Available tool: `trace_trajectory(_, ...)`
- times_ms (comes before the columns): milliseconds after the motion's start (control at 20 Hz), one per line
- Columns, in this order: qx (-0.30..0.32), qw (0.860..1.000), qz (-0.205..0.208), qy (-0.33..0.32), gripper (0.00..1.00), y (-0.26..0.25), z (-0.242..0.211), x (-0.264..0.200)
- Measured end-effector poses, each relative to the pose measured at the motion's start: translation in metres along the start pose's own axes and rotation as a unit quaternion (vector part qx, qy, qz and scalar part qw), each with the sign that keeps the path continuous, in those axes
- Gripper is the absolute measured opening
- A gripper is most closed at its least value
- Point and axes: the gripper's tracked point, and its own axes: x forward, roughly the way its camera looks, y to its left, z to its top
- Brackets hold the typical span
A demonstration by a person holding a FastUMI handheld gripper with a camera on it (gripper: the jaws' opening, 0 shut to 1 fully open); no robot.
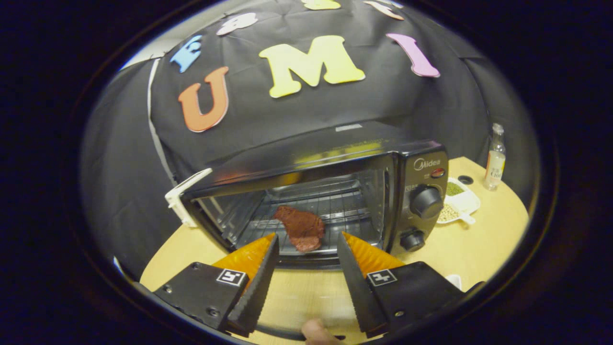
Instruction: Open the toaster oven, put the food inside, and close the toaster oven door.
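A: What do you see from the gripper view?

B: The gripper (306, 239) is open wide. Its two fingers hold nothing. Just ahead of them sits the toaster oven (325, 191) on the wooden table (479, 239).

A: Where is the food?

B: The food (300, 226), a reddish piece like meat, lies on the wire rack (345, 206) inside the oven. You can see it in the gap between the fingers, a bit beyond them.

A: And the door?

B: I can look right into the oven, so I think the door is open. I cannot really see the door or its handle; it may be low down under the fingers.

A: So what comes next?

B: I think only the closing is left. Go low, get under the door edge, and push it up slowly. Keep the fingers away from the food and the knobs (426, 202). Push in the middle so the door shuts straight.

A: Anything else nearby?

B: A white dish of beans (457, 201) and a small bottle (495, 165) stand beside the oven. Don't bump them.
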Motion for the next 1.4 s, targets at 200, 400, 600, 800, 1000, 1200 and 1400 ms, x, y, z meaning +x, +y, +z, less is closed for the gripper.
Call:
trace_trajectory(200,-0.061,0.998,-0.020,-0.012,0.83,0.021,-0.031,-0.063)
trace_trajectory(400,-0.092,0.993,-0.075,0.001,0.83,0.022,-0.079,-0.095)
trace_trajectory(600,-0.076,0.992,-0.095,0.037,0.85,0.018,-0.120,-0.099)
trace_trajectory(800,-0.058,0.991,-0.093,0.076,0.85,0.023,-0.153,-0.090)
trace_trajectory(1000,-0.044,0.988,-0.111,0.095,0.85,0.017,-0.161,-0.073)
trace_trajectory(1200,-0.059,0.987,-0.121,0.084,0.83,0.022,-0.154,-0.073)
trace_trajectory(1400,-0.055,0.987,-0.121,0.090,0.82,0.022,-0.152,-0.073)
